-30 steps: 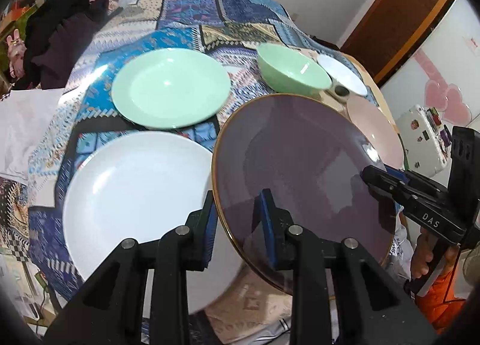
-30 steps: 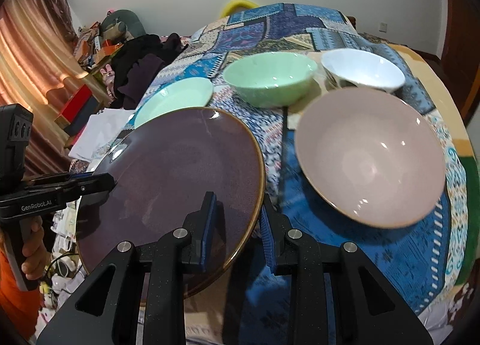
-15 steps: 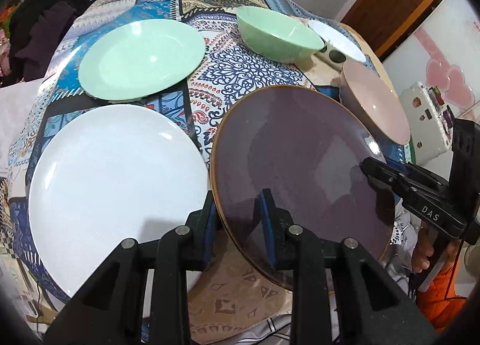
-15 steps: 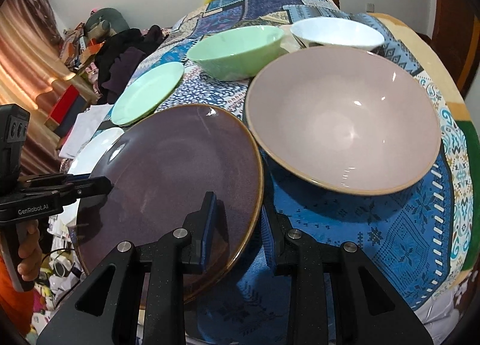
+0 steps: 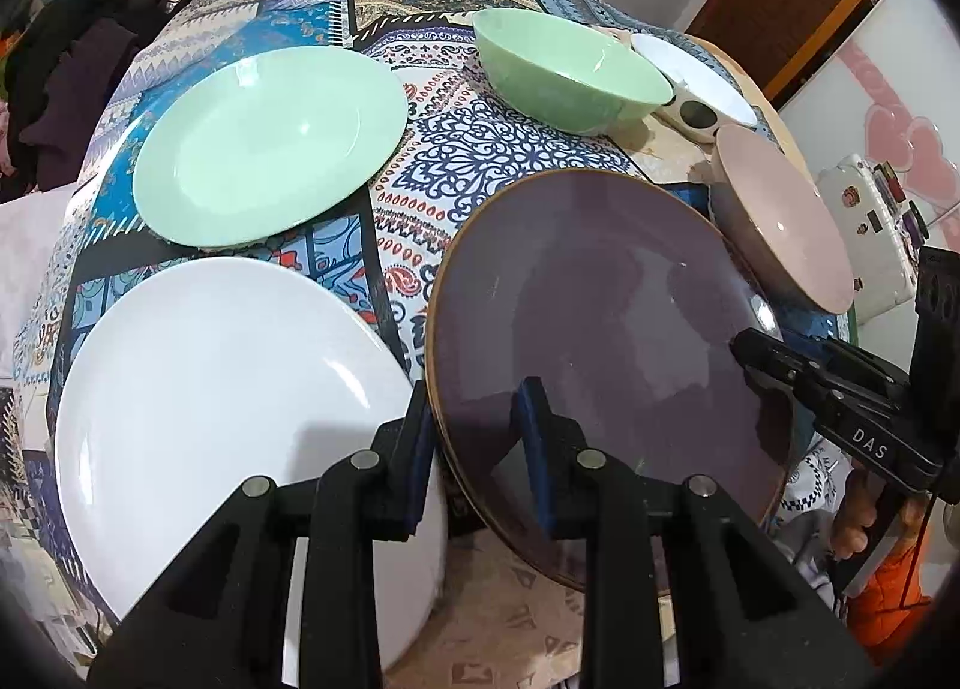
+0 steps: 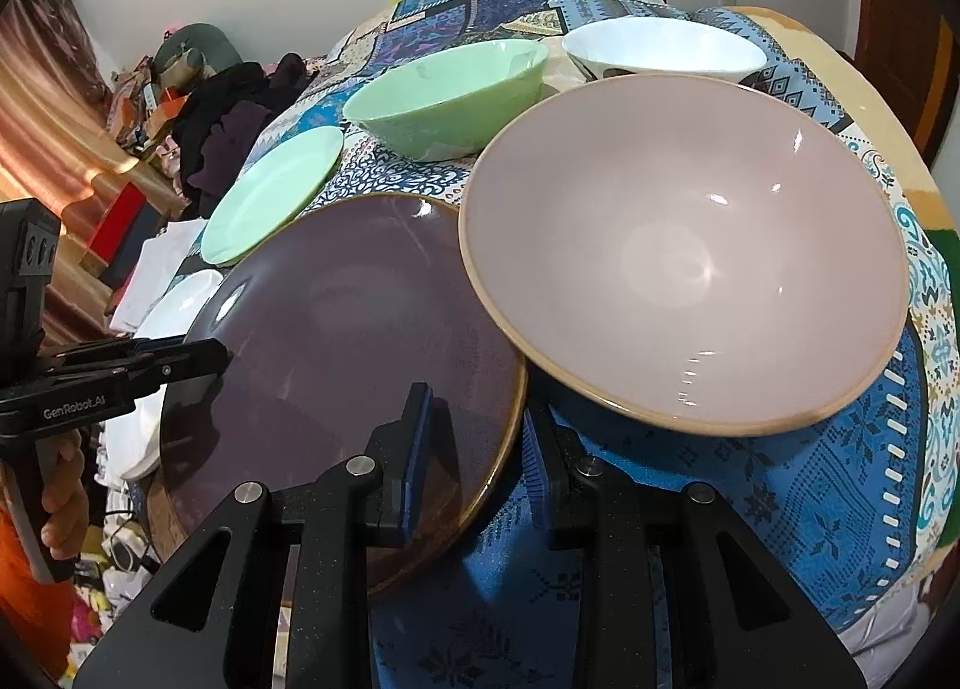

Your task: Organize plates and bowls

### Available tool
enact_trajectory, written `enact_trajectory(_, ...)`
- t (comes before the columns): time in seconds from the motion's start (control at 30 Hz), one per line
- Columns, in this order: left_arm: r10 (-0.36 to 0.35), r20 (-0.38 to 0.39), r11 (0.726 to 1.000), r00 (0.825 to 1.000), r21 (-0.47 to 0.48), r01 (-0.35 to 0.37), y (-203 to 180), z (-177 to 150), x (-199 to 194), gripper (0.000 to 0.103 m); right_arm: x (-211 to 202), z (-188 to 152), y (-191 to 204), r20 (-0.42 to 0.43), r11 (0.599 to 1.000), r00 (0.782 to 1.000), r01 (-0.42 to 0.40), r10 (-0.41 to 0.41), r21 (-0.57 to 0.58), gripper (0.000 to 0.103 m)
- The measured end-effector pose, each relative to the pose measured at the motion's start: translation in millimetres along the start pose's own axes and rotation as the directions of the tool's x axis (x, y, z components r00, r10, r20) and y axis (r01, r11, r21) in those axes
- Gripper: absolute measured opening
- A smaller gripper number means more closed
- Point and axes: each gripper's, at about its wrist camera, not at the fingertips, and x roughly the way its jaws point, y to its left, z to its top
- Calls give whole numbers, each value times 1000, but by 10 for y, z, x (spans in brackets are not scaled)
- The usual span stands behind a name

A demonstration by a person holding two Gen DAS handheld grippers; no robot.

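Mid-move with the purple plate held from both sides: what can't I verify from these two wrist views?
- Whether the purple plate rests on the table: both views, its own body hides the underside.
- Near edge of the white plate: left wrist view, covered by the left gripper.
- Right gripper, jaws opening around the plate's rim: pad contact unclear.
- White bowl: base hidden behind the pink bowl.

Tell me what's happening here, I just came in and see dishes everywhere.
A person is sorting dishes with a gripper in each hand. Both the left gripper and the right gripper hold the dark purple plate by opposite rims, low over the patterned tablecloth; the right one's jaws are opening. It sits between the white plate and the pink bowl. A green plate, green bowl and white bowl stand farther back.
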Motion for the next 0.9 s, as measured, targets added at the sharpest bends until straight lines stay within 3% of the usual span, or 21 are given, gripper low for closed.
enact_trajectory(0.2,-1,22,1000,1000,-9,1,47,-16,-44,27,-155,-15,81,21,997,999,48,-47,-54,28)
enact_trajectory(0.57,18,139,999,990,-36,-13,105,-217,-593,28,-498,44,312,97,992,995,24,-12,-121,33)
enact_trajectory(0.67,32,187,998,982,-59,-22,141,-262,-791,36,-547,106,433,124,990,992,10,8,-140,43)
enact_trajectory(0.73,53,230,997,972,-75,-37,181,-308,-935,50,-560,147,529,141,987,990,2,20,-158,49)
enact_trajectory(0.9,108,304,990,946,-119,-75,318,-412,-1223,66,-499,236,758,152,978,987,-23,56,-209,59)
